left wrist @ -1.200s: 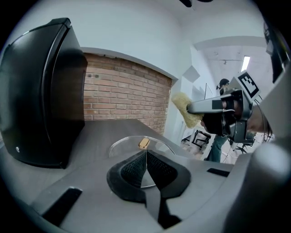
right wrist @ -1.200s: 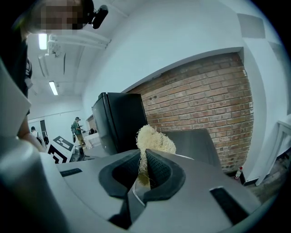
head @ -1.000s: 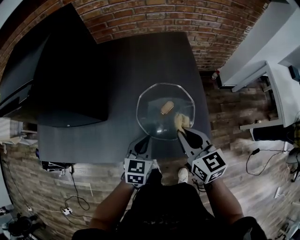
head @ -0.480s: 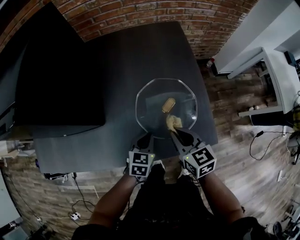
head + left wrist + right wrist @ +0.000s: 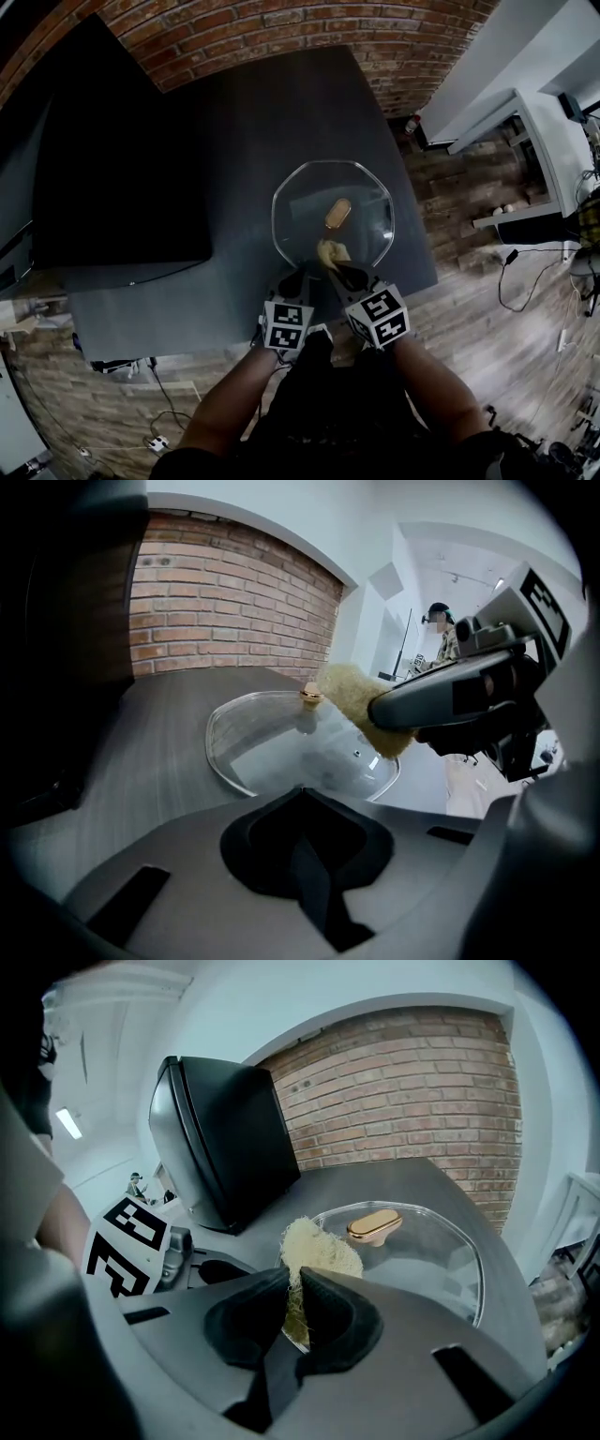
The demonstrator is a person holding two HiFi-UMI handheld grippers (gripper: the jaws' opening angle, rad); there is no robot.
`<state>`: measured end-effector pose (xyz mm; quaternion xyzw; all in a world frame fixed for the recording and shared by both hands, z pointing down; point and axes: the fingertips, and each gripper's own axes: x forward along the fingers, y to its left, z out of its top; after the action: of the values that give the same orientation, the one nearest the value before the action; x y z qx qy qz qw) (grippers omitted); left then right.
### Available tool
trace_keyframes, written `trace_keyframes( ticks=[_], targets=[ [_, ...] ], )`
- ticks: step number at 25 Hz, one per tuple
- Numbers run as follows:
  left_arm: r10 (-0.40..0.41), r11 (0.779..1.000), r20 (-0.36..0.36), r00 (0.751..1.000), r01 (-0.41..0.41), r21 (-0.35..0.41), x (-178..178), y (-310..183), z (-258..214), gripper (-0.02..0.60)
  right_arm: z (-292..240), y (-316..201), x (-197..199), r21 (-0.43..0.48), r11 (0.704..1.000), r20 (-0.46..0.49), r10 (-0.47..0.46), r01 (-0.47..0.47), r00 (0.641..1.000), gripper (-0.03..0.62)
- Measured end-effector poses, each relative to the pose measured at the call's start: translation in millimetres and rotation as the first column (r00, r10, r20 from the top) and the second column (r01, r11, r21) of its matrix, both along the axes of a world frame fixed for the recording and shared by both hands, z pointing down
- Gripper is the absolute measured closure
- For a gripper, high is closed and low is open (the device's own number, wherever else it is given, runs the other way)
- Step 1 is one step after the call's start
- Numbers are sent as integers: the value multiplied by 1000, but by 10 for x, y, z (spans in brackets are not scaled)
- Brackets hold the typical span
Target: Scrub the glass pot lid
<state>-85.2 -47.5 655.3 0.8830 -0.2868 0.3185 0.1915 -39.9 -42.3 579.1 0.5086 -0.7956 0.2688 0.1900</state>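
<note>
The glass pot lid [image 5: 361, 202] with its gold knob [image 5: 337, 213] lies flat on the dark table, and also shows in the left gripper view [image 5: 272, 752] and the right gripper view [image 5: 436, 1260]. My right gripper [image 5: 336, 267] is shut on a yellow fibrous scrubber [image 5: 327, 251], which rests on the lid's near part just in front of the knob [image 5: 373, 1225]. The scrubber [image 5: 319, 1246] sticks out beyond the jaws [image 5: 298, 1283]. My left gripper [image 5: 302, 277] is shut, its tip at the lid's near rim [image 5: 300, 794], close beside the right one.
A large black slanted box [image 5: 112, 159] takes up the table's left side. The table's [image 5: 244, 112] front edge runs just under the grippers, with wooden floor below. A brick wall [image 5: 281, 28] stands behind. A white desk [image 5: 525, 122] is off to the right.
My right gripper has drawn the scrubber leftward across the lid's near part, from the right side to just in front of the knob. The left gripper stays at the near rim.
</note>
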Motion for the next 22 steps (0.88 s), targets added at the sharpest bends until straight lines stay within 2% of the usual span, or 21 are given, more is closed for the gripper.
trace_keyframes(
  ticks=[4, 11, 22],
  targets=[
    [-4, 999, 17, 1000, 4, -49, -31, 20, 60, 548, 110, 0, -111, -25, 999, -12, -29, 29, 1000, 553],
    [6, 998, 51, 999, -2, -68, 1, 21, 49, 548, 317, 45, -243, -76, 992, -22, -107, 105, 994, 553],
    [-48, 998, 73, 996, 50, -24, 39, -19, -8, 548, 518, 78, -356, -124, 957, -10, -265, 262, 964, 553]
  ],
)
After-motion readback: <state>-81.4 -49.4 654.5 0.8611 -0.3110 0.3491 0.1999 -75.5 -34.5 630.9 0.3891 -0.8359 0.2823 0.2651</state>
